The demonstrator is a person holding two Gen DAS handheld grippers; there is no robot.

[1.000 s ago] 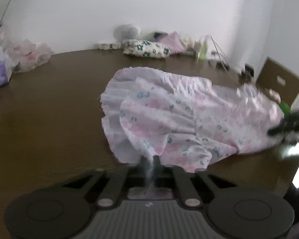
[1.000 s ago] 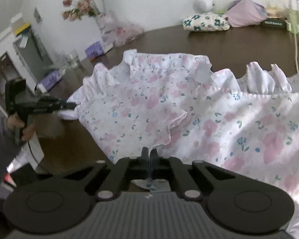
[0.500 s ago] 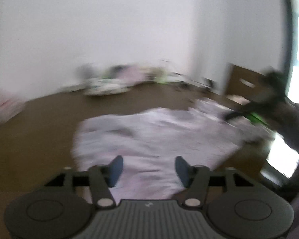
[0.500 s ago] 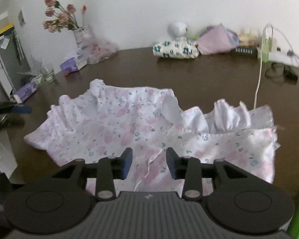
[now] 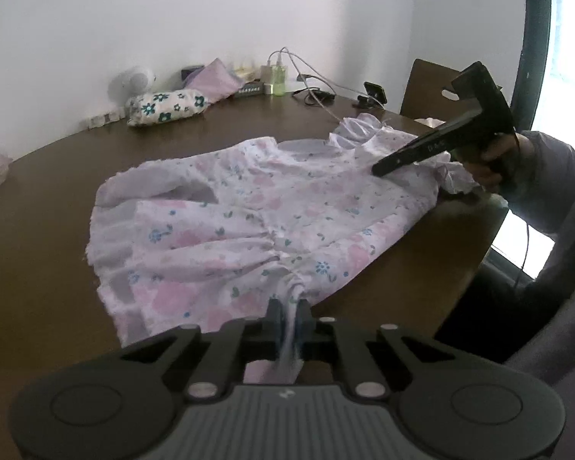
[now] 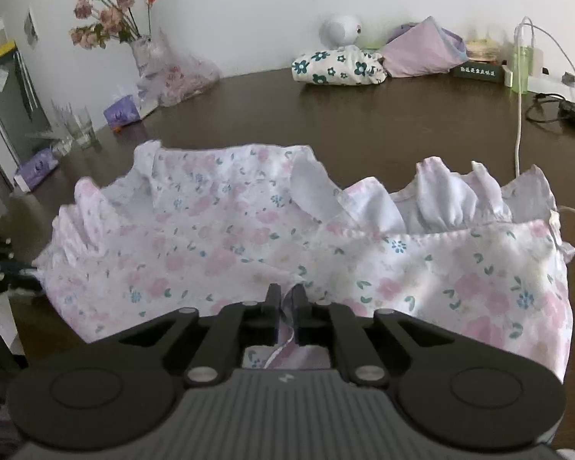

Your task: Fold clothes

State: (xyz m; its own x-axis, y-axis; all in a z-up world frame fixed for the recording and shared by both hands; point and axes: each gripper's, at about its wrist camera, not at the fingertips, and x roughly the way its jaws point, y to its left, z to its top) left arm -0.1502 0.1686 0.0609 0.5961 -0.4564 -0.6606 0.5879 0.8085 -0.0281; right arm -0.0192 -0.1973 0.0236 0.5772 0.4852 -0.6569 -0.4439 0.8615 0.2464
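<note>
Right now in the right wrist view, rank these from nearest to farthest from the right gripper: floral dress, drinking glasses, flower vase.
1. Floral dress: pinched in the right gripper.
2. Drinking glasses: far left, on the table.
3. Flower vase: back left, by the wall.
</note>
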